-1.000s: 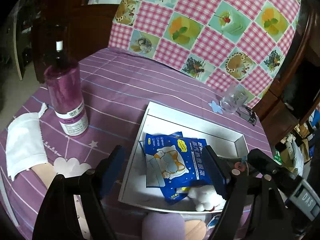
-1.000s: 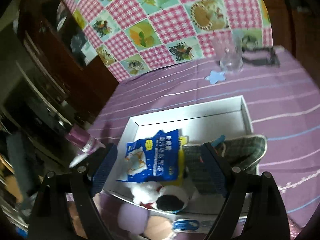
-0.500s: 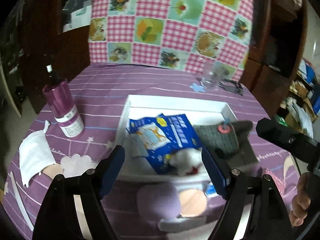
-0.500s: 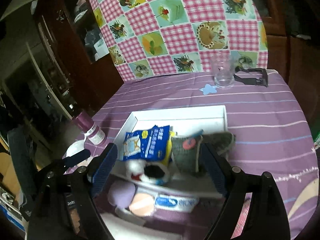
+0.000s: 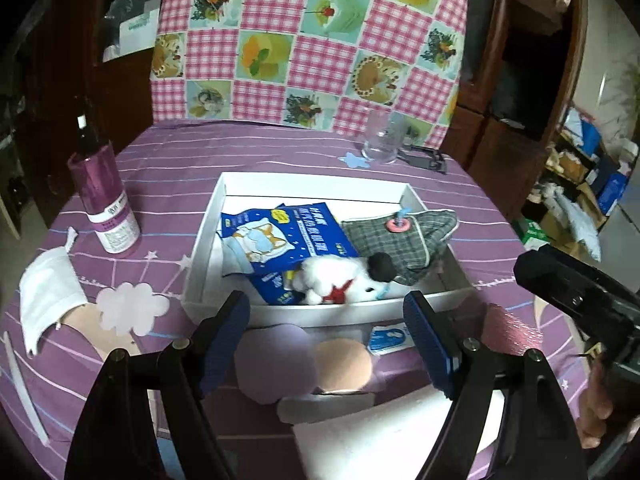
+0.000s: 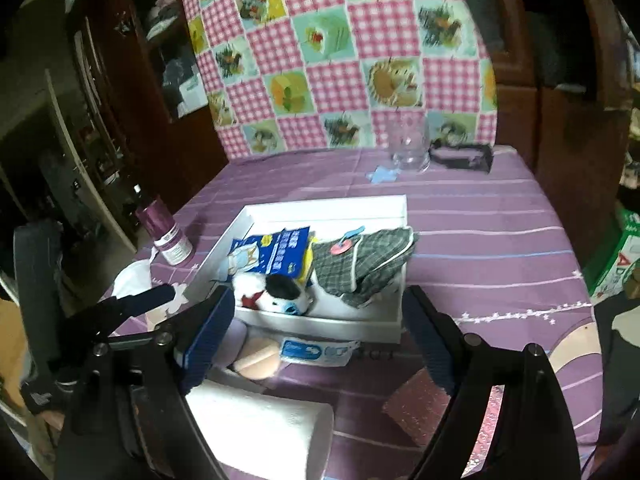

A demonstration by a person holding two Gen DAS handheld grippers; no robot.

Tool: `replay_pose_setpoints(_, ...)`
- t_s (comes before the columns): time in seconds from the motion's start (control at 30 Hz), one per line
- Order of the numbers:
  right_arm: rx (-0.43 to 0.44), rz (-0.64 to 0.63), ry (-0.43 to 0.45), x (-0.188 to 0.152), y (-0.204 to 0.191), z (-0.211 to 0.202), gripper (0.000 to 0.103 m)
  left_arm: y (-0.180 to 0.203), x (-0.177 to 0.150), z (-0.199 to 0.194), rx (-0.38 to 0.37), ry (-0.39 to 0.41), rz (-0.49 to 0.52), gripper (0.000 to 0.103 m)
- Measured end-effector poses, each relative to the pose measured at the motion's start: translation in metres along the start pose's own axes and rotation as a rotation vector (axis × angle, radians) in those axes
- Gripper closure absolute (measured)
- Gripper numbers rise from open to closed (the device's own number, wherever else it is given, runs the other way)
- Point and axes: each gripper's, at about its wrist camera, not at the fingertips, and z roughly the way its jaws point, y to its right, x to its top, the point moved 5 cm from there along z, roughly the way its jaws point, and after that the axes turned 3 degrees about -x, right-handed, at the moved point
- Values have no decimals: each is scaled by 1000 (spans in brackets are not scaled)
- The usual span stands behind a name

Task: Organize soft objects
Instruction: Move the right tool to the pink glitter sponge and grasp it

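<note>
Both the left claw and the right claw are being held released and empty, short of the white shallow cardboard tray on the purple striped worktop; the blue printed packet, white plush toy and grey checked cloth are lying inside it; a between-picks step is judged; next, the lilac and peach round pads, lying outside just before the tray's near wall, are probably to be grasped.

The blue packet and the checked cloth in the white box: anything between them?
Nothing: blue packet and checked cloth lie side by side in the left wrist view.
</note>
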Motion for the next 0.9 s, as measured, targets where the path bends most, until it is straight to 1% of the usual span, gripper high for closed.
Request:
replay_pose_setpoints(0.1,-73,-42,44,-5,2,-5,17,0,-3,-1,-14,7,-6,23)
replay_pose_setpoints(0.17,-93,-65,71,-10,2,-8,17,0,-4,0,-25,0,-14,24)
replay_pose_setpoints(0.2,-102,-72,70,-14,3,-8,17,-1,-6,0,-33,-1,-17,24)
replay_pose_setpoints(0.27,-103,-61,52,-18,6,-6,17,-1,-8,1,-54,-5,-25,24)
replay_pose_setpoints(0.3,-118,-47,28,-21,10,-3,17,-2,-8,1,-74,-14,-35,24)
replay_pose_setpoints(0.4,-190,-11,-24,-26,21,3,17,0,-11,6,-127,-37,-59,27)
replay_pose_setpoints(0.47,-219,-9,-22,-27,24,2,17,3,-14,9,-131,-50,-55,32)
replay_pose_setpoints(0.5,-224,-8,-32,-28,25,2,17,4,-16,12,-133,-61,-54,38)
replay_pose_setpoints(0.53,-199,-8,-43,-28,25,3,18,6,-18,14,-138,-75,-53,43)
replay_pose_setpoints(0.57,-172,-1,-59,-29,25,4,20,8,-20,16,-150,-89,-56,46)
replay_pose_setpoints(0.63,-156,26,-77,-31,27,5,26,12,-23,19,-179,-108,-59,56)
replay_pose_setpoints(0.67,-153,41,-86,-32,29,5,28,13,-24,20,-185,-111,-56,57)
replay_pose_setpoints(0.77,-141,97,-116,-34,38,5,31,17,-27,20,-169,-109,-31,57)
replay_pose_setpoints(0.9,-137,166,-164,-37,51,4,31,18,-29,22,-171,-117,-29,57)
